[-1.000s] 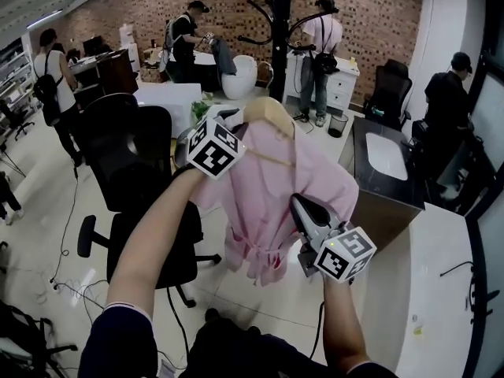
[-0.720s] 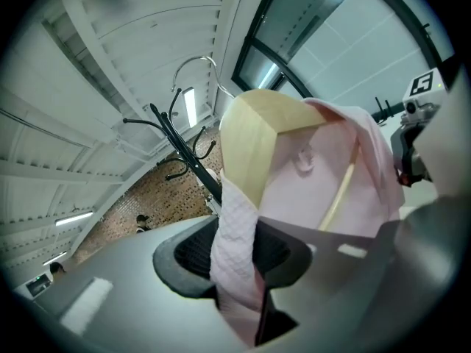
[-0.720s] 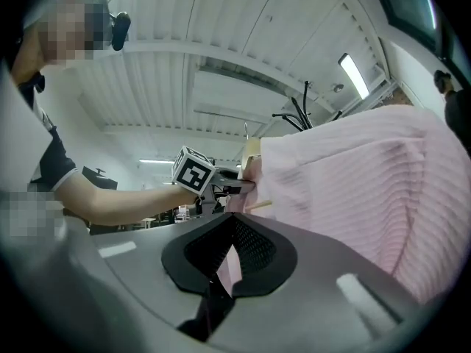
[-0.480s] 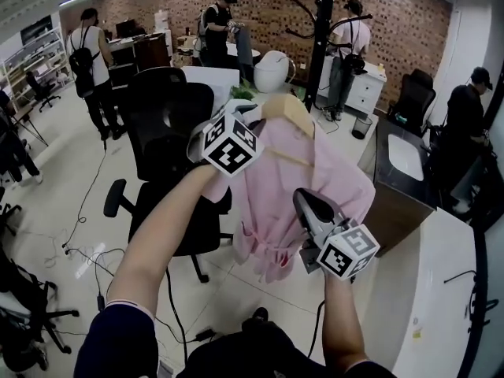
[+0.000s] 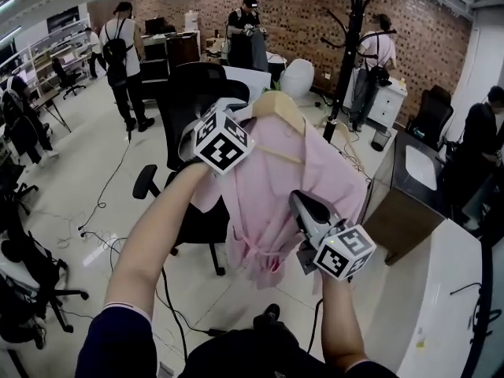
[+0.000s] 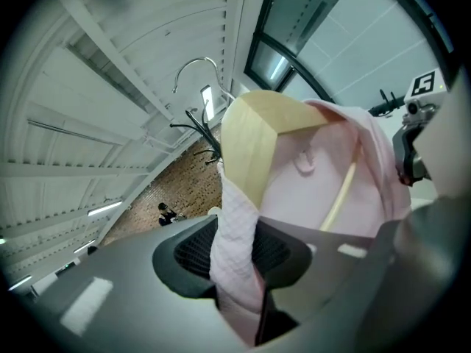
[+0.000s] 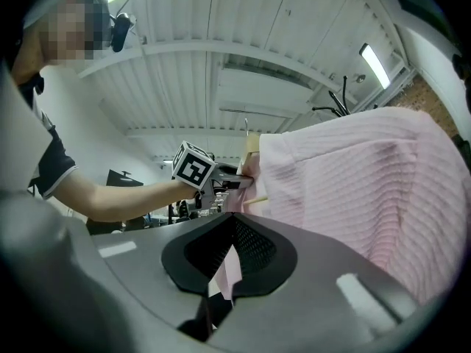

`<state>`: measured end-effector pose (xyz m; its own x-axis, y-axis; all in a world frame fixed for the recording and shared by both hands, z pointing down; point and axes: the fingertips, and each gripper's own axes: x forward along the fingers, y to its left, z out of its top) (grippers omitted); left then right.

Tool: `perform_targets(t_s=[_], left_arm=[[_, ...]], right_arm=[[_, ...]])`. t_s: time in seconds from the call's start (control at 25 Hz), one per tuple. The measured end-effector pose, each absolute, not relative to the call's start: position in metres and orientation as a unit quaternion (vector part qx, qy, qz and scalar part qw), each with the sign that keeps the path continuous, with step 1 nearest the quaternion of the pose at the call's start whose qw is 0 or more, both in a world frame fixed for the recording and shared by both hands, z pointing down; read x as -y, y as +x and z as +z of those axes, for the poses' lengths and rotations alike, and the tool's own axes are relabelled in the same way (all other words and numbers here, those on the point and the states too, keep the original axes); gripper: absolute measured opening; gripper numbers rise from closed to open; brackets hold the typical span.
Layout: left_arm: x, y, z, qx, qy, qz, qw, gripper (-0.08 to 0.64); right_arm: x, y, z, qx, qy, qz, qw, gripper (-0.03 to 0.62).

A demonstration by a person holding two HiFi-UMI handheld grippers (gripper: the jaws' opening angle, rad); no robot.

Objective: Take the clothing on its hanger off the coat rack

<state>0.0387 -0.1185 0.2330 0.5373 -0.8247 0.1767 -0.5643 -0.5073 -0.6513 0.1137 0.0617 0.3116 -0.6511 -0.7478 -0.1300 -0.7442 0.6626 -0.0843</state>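
Note:
A pink garment hangs on a wooden hanger in mid-air, away from the black coat rack at the back. My left gripper is at the hanger's left shoulder, shut on a fold of the pink cloth just below the wooden hanger. My right gripper is lower, at the garment's right side, shut on a strip of its cloth. The right gripper view shows the left gripper at the garment. The hanger's metal hook hangs free.
A black office chair stands right behind the garment. A dark desk and a white counter lie to the right. Cables run over the floor at left. Several people stand at the back.
The view has swung left, and the coat rack has slid to the right in the picture. The garment on its hanger stays held in both grippers, about the same in the view.

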Motion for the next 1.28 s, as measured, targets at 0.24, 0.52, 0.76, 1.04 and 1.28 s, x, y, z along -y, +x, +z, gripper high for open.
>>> perform_targets(t_s=[0.24,0.52,0.76,1.04,1.28], left_arm=[[0.124,-0.026,0.232,-0.452,-0.815,-0.259,0.254,0.123],[0.151,-0.089,0.216,-0.494,-0.787,-0.273,0.248,0.123],[0.178,-0.154,0.189,-0.532,-0.763,-0.268,0.251,0.124],[0.249,-0.193,0.147,-0.57,-0.736,-0.268,0.249,0.123],[0.336,-0.203,0.13,-0.587,-0.722,-0.278,0.238,0.123]], right_arm=[[-0.061,0.068,0.314,-0.924,-0.373,-0.019,0.076,0.002],[-0.031,0.019,0.306,-0.944,-0.321,-0.02,0.072,0.002],[0.001,-0.036,0.288,-0.96,-0.27,0.008,0.079,0.002],[0.076,-0.061,0.266,-0.971,-0.221,0.026,0.085,0.002],[0.163,-0.058,0.253,-0.975,-0.203,0.025,0.084,0.002]])
